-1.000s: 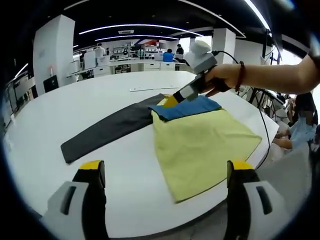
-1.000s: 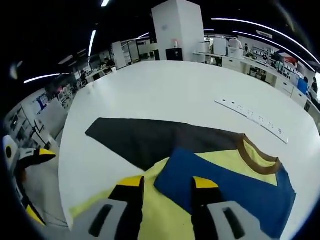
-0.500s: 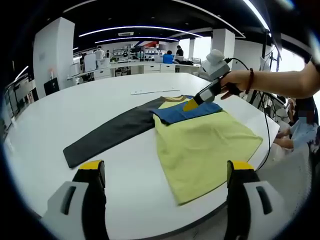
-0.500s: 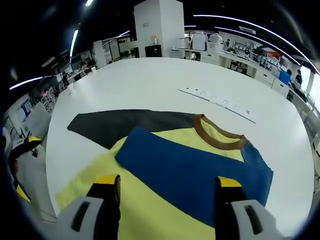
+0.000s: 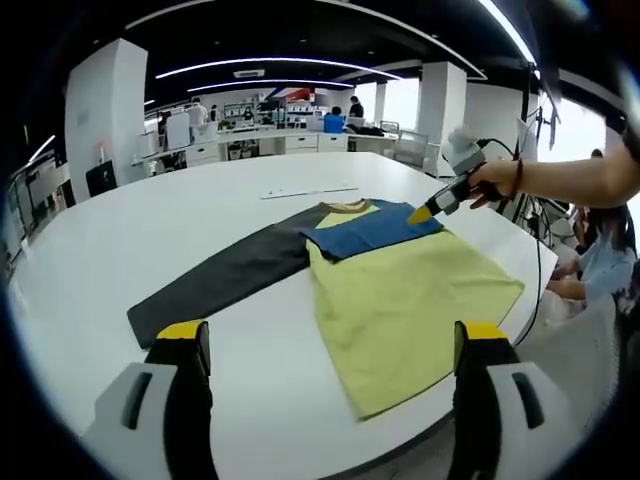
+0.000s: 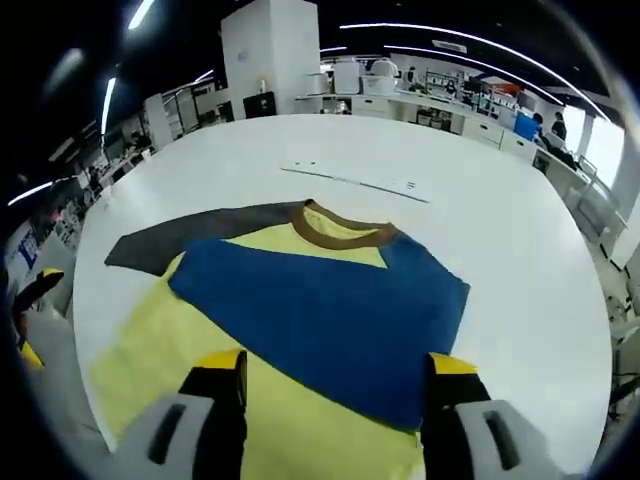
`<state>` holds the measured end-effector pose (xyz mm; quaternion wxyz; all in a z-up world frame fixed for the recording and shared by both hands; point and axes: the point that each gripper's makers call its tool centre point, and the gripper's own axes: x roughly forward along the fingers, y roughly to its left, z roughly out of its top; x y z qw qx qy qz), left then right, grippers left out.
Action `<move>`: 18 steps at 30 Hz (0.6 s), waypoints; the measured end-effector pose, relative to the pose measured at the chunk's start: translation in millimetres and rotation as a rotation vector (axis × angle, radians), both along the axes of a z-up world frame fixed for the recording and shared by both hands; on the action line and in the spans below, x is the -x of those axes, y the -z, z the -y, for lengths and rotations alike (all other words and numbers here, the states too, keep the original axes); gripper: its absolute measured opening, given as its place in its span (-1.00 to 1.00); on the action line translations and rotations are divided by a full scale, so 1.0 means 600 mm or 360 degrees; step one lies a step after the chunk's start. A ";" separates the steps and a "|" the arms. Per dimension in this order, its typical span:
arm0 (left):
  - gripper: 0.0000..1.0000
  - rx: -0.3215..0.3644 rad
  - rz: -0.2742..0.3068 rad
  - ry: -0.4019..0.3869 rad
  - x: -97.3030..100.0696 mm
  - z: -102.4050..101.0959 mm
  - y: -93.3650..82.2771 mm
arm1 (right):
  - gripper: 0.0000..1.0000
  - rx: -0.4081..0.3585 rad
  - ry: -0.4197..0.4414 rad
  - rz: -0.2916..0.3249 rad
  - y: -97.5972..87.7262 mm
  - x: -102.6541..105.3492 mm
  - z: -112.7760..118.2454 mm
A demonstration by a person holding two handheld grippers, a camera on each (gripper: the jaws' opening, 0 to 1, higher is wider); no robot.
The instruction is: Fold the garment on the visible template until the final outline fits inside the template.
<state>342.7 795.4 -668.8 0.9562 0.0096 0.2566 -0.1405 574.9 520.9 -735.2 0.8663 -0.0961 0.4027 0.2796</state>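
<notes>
- Left gripper view: the left gripper hangs low at the near edge of the white table, jaws spread wide with nothing between them. The garment lies flat ahead: yellow body, blue sleeve folded across the chest, dark sleeve stretched out to the left. A second ago the right gripper sat on the blue fold; it has since lifted off toward the table's far right, so that sleeve fold looks finished.
- Right gripper view: the right gripper, pinched on the blue edge a second ago, now hovers wide open and empty above the body. The brown collar points away, hem nearest; the long axis runs collar to hem. The dark sleeve is unfolded, likely next. I cannot make out a template.
</notes>
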 end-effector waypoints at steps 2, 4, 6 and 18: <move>0.98 0.0002 -0.0001 -0.0003 0.000 -0.001 -0.001 | 0.36 -0.0007 0.0053 -0.0010 0.002 -0.002 0.021; 0.98 0.0005 0.0003 -0.0012 -0.002 -0.003 -0.002 | 0.29 -0.0035 0.0124 -0.0034 0.006 -0.002 0.040; 0.98 0.0013 0.0008 -0.0016 -0.003 -0.004 -0.004 | 0.25 -0.0068 0.0182 -0.0069 0.014 -0.001 0.054; 0.98 0.0040 0.0020 -0.0019 -0.008 -0.003 -0.008 | -0.27 0.0032 0.0273 -0.0048 0.051 0.008 0.100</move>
